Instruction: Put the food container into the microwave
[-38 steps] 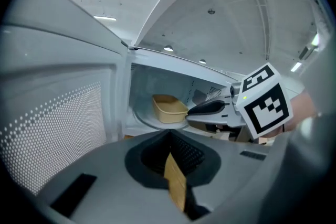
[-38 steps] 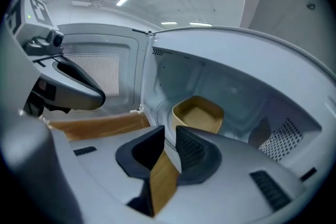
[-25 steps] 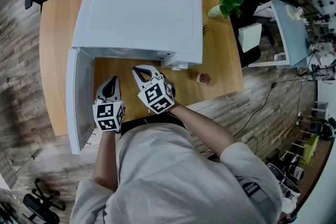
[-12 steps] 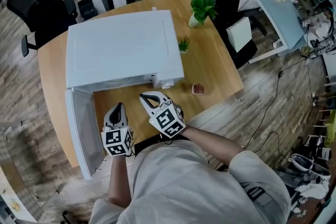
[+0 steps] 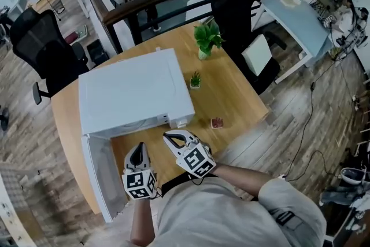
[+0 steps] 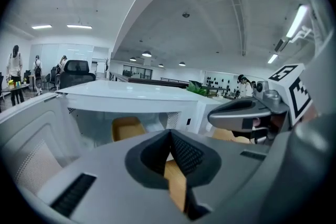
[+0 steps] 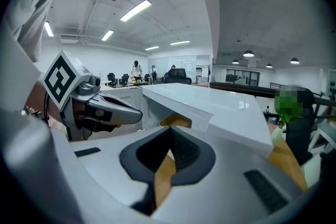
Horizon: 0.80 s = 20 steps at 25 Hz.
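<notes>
While the microwave (image 5: 133, 92) door (image 5: 102, 176) stands open, the tan food container (image 6: 127, 127) sits inside the cavity. Left gripper (image 5: 137, 151) and right gripper (image 5: 171, 137): jaws pressed together, empty, above wooden table (image 5: 231, 95), near the opening.

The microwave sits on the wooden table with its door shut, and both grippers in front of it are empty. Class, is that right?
No: the head view shows the door open, swung out to the left. The microwave does sit on the wooden table, and the left gripper and right gripper in front of it are empty.
</notes>
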Available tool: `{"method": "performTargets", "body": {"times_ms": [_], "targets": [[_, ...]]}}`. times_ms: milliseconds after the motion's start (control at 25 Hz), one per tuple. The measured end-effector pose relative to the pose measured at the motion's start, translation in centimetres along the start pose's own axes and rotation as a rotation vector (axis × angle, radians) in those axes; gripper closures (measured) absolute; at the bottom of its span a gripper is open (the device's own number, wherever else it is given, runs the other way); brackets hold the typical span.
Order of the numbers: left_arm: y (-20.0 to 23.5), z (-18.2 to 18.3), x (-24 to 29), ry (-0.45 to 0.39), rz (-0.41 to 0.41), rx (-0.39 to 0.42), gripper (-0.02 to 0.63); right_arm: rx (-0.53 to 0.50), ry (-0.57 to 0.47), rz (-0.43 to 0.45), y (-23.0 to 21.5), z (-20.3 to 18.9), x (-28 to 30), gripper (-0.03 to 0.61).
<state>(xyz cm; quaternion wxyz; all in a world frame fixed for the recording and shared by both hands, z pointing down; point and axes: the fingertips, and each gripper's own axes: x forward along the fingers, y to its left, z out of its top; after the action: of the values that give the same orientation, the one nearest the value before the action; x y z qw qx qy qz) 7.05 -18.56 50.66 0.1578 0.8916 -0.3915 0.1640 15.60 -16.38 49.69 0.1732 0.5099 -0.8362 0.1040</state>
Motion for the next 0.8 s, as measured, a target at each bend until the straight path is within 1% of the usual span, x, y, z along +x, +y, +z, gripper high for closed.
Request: {"method": "performTargets", "body": {"times_ms": [240, 440, 600, 800], "targets": [[-1.6, 3.0, -0.3, -0.066, -0.02, 0.029, 0.601, 0.0, -0.083, -0.037, -1.1, 3.3, -2.6, 0.575], [-2.4, 5.4, -0.5, -0.129, -0.032, 0.021, 0.601, 0.017, -0.144, -0.085, -3.0, 5.7, -4.1, 0.575], [-2.9, 8.0, -0.3, -0.195, -0.032, 0.028, 0.601, -0.002, -0.17, -0.147, -5.2, 6.5, -4.9, 0.575], [-4.1, 10.3, 0.0, -0.245, -0.047, 0.027, 0.601, 0.004, -0.206, -0.22, -7.8, 7.7, -6.5, 0.575]]}}
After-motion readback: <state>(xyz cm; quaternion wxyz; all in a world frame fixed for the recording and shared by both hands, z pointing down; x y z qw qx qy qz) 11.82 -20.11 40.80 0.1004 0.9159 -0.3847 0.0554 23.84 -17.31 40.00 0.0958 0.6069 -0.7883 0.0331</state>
